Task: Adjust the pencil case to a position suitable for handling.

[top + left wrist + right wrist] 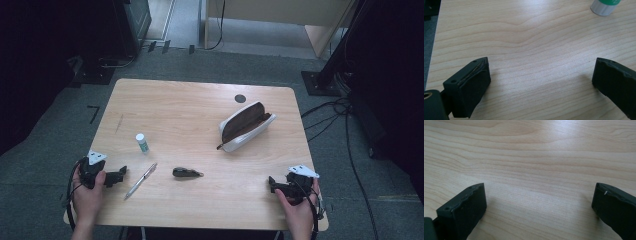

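well, nothing's started: the pale wooden table (200, 105) holds an unzipped white pencil case with brown lining (246, 126), a silver pen (141, 181), a small dark object (187, 173) and a white glue stick (142, 143), all untouched. left gripper (121, 173) and right gripper (271, 183) rest gaping, empty, at the near edge.

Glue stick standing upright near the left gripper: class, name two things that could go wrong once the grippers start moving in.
1. The glue stick stands upright, so a sideways nudge from the open left gripper could topple it and send it rolling.
2. The pen lies close in front of that gripper and might get swept toward the table edge.
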The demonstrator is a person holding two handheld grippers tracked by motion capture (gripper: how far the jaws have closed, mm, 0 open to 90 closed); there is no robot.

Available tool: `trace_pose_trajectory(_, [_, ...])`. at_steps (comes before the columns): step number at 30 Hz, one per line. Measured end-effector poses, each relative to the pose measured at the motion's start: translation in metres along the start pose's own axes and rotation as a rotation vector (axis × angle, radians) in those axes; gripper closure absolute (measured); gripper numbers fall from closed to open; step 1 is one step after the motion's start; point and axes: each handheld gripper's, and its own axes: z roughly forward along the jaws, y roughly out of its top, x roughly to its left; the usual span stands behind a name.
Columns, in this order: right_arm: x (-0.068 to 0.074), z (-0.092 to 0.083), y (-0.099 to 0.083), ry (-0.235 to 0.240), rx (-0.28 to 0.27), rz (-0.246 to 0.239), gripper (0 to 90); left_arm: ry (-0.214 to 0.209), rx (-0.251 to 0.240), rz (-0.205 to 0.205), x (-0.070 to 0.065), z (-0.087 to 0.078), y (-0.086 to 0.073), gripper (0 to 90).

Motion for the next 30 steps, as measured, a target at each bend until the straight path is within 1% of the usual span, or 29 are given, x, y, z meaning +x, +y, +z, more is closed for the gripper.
trace_pose_trajectory(3, [0.000,0.000,0.000,-0.008,-0.003,0.007,0.8,0.000,0.000,0.000,0.000,0.000,0.000,1.7])
trace_pose_trajectory(5, [0.001,-0.001,-0.001,-0.026,-0.015,0.028,5.4,0.000,0.000,0.000,0.000,0.000,0.000,1.7])
trace_pose_trajectory(6, [0.001,-0.002,-0.001,-0.032,-0.024,0.030,8.6,0.000,0.001,0.000,0.000,0.000,0.000,1.7])
trace_pose_trajectory(7, [0.001,-0.002,-0.001,-0.032,-0.024,0.030,8.6,0.000,0.001,0.000,0.000,0.000,0.000,1.7])
trace_pose_trajectory(8, [0.003,-0.005,-0.003,-0.038,-0.038,0.037,12.3,0.000,0.002,0.000,0.000,0.000,0.000,1.7])
trace_pose_trajectory(9, [0.004,-0.006,-0.003,-0.050,-0.037,0.041,13.1,-0.001,0.002,0.001,0.000,0.000,0.000,1.7])
trace_pose_trajectory(12, [0.005,-0.007,-0.002,-0.064,-0.028,0.043,13.4,-0.001,0.002,0.003,0.000,0.000,0.001,1.7])
trace_pose_trajectory(13, [0.008,-0.009,0.000,-0.082,-0.025,0.052,13.4,-0.001,0.003,0.004,0.000,0.001,0.001,1.7])
trace_pose_trajectory(17, [0.011,-0.013,0.004,-0.076,-0.035,0.062,13.3,-0.001,0.003,0.004,0.000,0.001,0.001,1.7])
trace_pose_trajectory(19, [0.015,-0.017,0.009,-0.065,-0.041,0.072,13.2,-0.001,0.003,0.004,0.000,0.001,0.001,1.7])
trace_pose_trajectory(22, [0.020,-0.022,0.016,-0.057,-0.055,0.070,13.2,-0.001,0.000,0.001,0.000,0.001,0.001,1.7])
trace_pose_trajectory(24, [0.025,-0.026,0.024,-0.052,-0.074,0.075,13.2,-0.001,0.003,0.004,0.000,0.001,0.001,1.7])
trace_pose_trajectory(25, [0.029,-0.030,0.032,-0.049,-0.093,0.079,13.2,-0.001,0.003,0.003,0.000,0.001,0.001,1.7])
trace_pose_trajectory(26, [0.030,-0.031,0.034,-0.044,-0.097,0.078,13.1,-0.001,0.003,0.003,0.000,0.001,0.001,1.6])
trace_pose_trajectory(29, [0.034,-0.032,0.041,-0.049,-0.108,0.076,12.7,-0.001,0.003,0.005,0.001,0.001,0.001,1.7])
trace_pose_trajectory(30, [0.038,-0.033,0.049,-0.055,-0.111,0.082,11.3,-0.001,0.003,0.005,0.000,0.001,0.001,1.7])
